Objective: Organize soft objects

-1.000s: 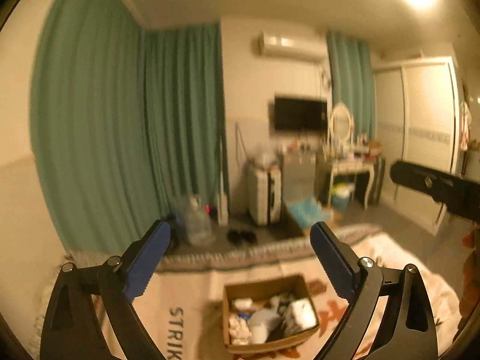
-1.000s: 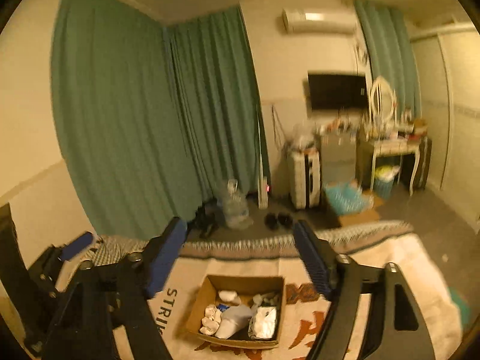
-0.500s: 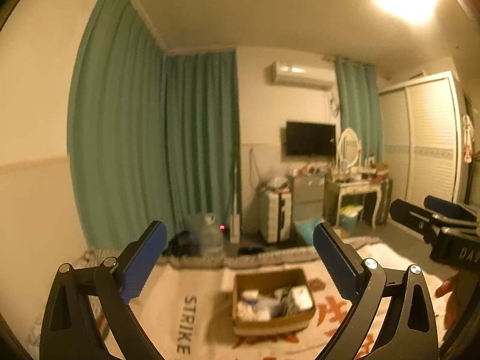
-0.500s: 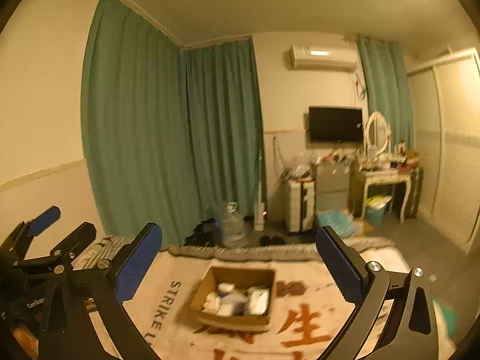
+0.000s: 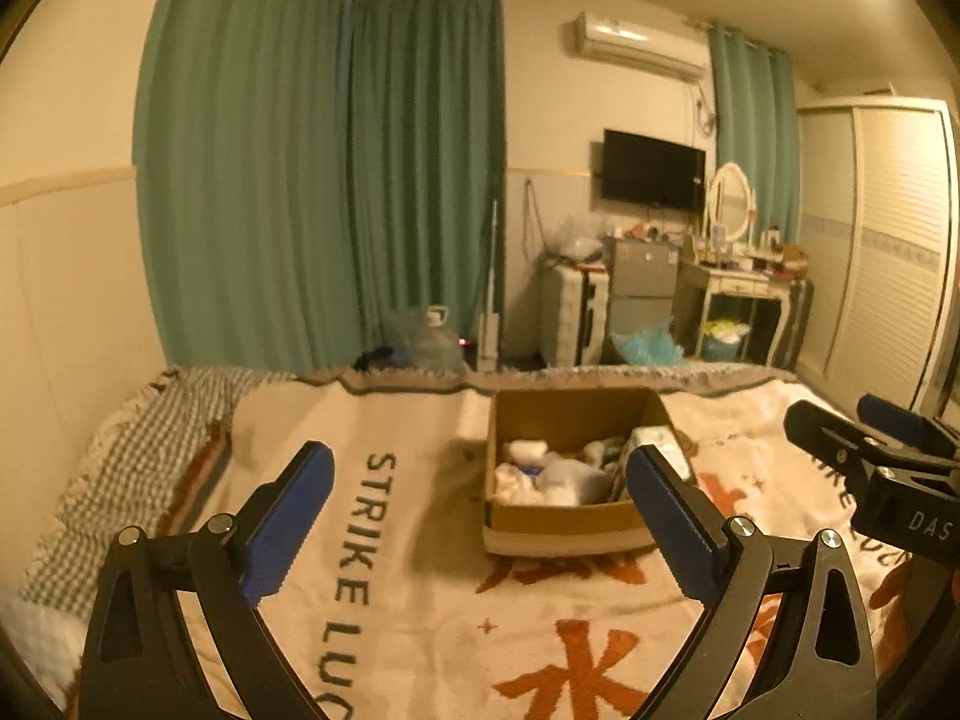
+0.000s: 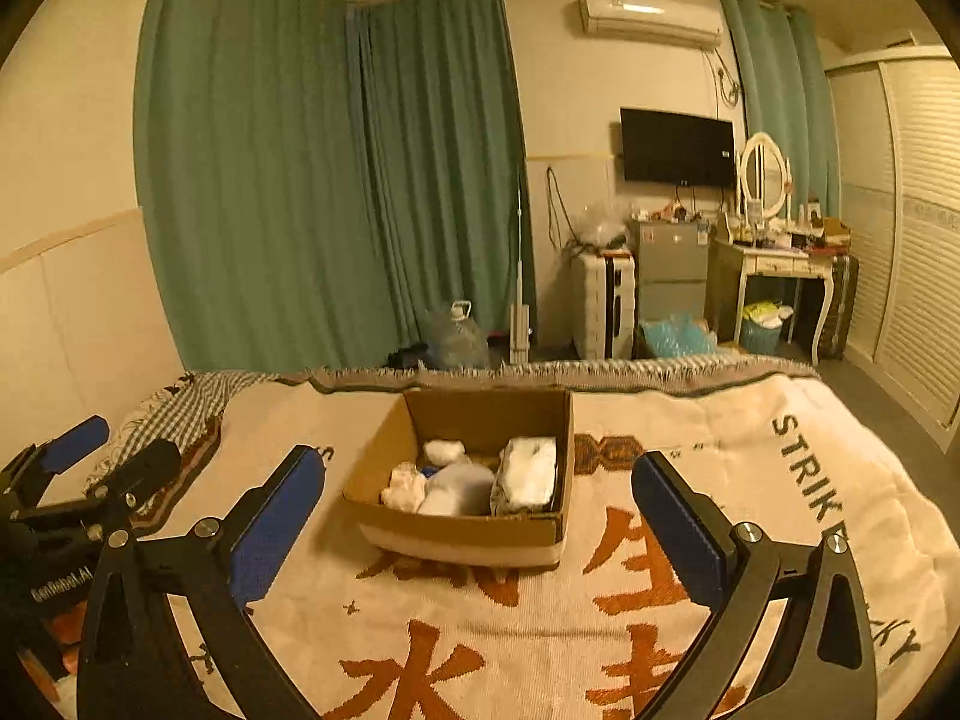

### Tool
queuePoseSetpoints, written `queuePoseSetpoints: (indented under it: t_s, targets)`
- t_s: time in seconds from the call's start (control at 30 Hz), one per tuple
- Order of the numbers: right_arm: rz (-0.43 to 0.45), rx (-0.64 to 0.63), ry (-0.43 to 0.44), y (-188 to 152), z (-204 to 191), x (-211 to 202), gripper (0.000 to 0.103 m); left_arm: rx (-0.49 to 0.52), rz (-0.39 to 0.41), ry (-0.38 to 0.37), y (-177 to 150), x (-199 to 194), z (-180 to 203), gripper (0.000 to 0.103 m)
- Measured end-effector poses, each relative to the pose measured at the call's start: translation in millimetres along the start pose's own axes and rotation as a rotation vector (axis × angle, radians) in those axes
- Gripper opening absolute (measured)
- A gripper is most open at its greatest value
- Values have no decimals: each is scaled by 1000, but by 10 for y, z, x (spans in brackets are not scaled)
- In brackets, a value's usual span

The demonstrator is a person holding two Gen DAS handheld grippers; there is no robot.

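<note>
A brown cardboard box point(image 5: 558, 522) sits on the bed blanket, also in the right wrist view point(image 6: 468, 531). It holds white and pale soft items: rolled socks point(image 6: 405, 486), a pale bundle point(image 6: 456, 489) and a white packet point(image 6: 528, 471). My left gripper point(image 5: 480, 504) is open and empty, held above the blanket in front of the box. My right gripper point(image 6: 480, 507) is open and empty, also short of the box. Each gripper shows at the edge of the other's view.
The cream blanket point(image 6: 690, 540) with orange characters and "STRIKE LUCKY" covers the bed. A checked cloth point(image 5: 144, 438) lies at the left. Beyond the bed's far edge are green curtains point(image 5: 312, 180), a water jug point(image 6: 459, 339), a suitcase point(image 6: 603, 306) and a dressing table point(image 6: 780, 270).
Both cameras have tilted down and moved closer to the bed. The box now sits larger and higher between the fingers. Both grippers stay open.
</note>
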State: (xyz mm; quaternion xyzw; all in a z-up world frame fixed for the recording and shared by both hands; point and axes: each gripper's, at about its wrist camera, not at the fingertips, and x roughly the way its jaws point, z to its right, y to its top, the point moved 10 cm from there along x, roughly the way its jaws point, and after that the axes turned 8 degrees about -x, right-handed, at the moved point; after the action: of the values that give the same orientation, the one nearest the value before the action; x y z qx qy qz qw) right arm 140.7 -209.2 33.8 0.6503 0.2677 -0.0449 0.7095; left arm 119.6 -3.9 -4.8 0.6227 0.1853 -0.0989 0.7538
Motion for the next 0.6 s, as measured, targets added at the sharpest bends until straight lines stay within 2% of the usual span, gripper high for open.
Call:
queuePoseSetpoints:
  t_s: [0.6]
  targets:
    - [-42, 4, -13, -93, 5, 61, 103, 16, -30, -18, -114, 60, 65, 100]
